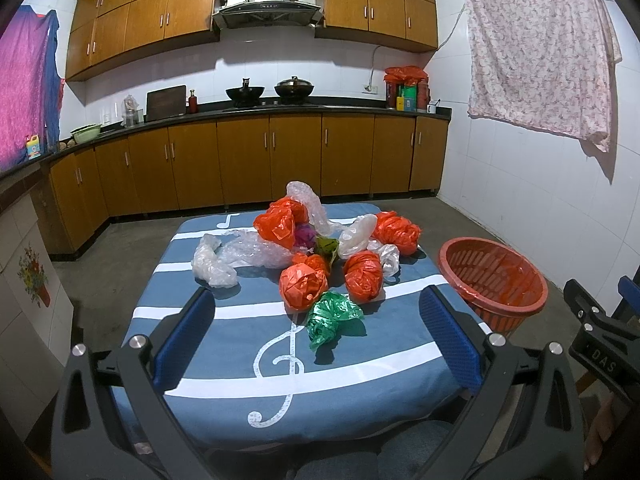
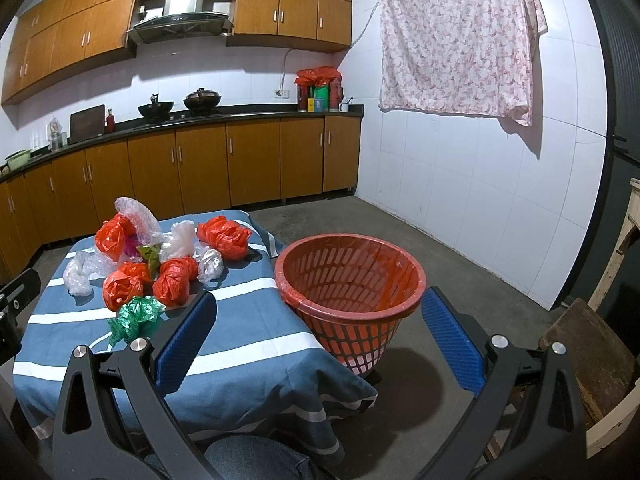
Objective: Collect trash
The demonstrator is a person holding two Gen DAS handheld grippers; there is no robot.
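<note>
Both tongs, left tongs [image 1: 320, 332] and right tongs [image 2: 318, 330], stood wide open, empty. Crumpled bags lay mid-surface [image 1: 224, 344]; basket [image 2: 352, 280] right. Collection unstarted; nearest green bag [image 1: 334, 318] likely needs gripping first.

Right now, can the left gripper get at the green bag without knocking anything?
Probably yes. The left gripper is open and the green bag lies nearest it at the front of the pile, with only bare tablecloth before it. The orange bag just behind is the only crowding.
</note>
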